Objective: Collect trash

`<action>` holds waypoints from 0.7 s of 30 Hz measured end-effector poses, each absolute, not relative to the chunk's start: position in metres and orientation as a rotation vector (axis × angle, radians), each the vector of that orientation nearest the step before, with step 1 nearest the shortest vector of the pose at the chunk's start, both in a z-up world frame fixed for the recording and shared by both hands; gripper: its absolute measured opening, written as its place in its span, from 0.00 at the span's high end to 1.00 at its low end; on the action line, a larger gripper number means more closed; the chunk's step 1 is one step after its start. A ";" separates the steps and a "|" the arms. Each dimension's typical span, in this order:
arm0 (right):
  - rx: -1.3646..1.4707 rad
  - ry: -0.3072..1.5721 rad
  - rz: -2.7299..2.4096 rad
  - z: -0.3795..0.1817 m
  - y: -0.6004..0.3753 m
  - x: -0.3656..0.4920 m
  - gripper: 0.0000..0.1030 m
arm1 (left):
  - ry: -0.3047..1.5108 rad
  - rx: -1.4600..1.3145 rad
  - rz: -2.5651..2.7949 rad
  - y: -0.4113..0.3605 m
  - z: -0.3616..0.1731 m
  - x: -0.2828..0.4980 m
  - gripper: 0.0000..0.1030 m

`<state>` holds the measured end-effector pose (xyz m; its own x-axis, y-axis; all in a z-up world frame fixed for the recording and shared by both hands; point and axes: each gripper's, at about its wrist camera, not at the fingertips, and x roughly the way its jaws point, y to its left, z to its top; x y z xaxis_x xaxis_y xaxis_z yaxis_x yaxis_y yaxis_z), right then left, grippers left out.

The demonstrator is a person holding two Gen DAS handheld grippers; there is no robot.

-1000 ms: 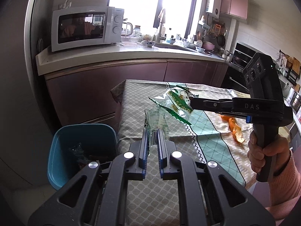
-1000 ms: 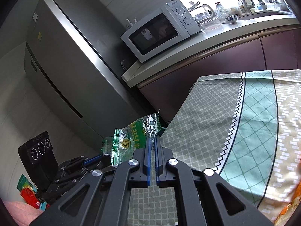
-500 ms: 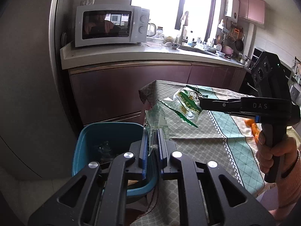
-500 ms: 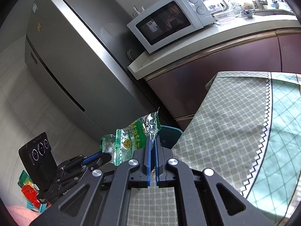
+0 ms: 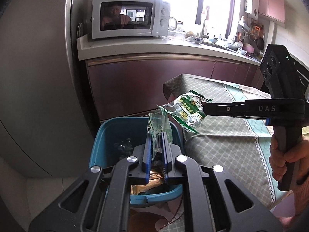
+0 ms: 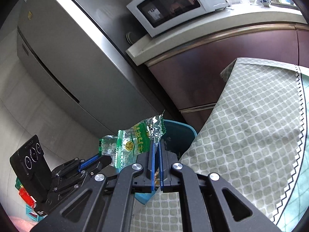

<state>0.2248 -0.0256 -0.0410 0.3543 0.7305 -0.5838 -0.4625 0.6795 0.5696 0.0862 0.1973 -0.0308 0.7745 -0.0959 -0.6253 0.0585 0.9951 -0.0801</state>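
Each hand-held gripper is clamped on a wrapper — the left hand-held gripper (image 5: 156,141) pinching a clear wrapper (image 5: 159,125) above the blue bin (image 5: 108,135), the right hand-held gripper (image 6: 156,148) nipping a green snack wrapper (image 6: 139,141) close beside — seemingly poised for dropping.

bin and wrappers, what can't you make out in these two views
- Bin contents, left wrist view: dark, and the left gripper covers much.
- Bin, right wrist view: the right gripper and its wrapper hide all but the rim.
- Wrapper print, both views: too small.

At eleven o'clock we see a white microwave (image 5: 128,17) on the pale counter (image 5: 146,47), grey refrigerator (image 5: 36,81) at nine, checked tablecloth (image 5: 227,147) at three.
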 end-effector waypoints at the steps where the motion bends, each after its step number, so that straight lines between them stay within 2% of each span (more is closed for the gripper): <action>1: 0.328 0.929 0.789 -0.043 -0.023 0.225 0.97 | 0.685 -0.061 -0.083 0.199 -0.033 0.087 0.90; 21: 0.217 1.033 0.741 -0.077 0.019 0.240 0.97 | 0.763 -0.099 -0.058 0.216 -0.074 0.121 0.90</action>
<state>0.2404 0.0186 -0.0769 0.2975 0.6494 -0.6998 -0.4546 0.7409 0.4943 0.1212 0.2163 -0.0743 0.7212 -0.0884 -0.6870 0.0166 0.9937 -0.1105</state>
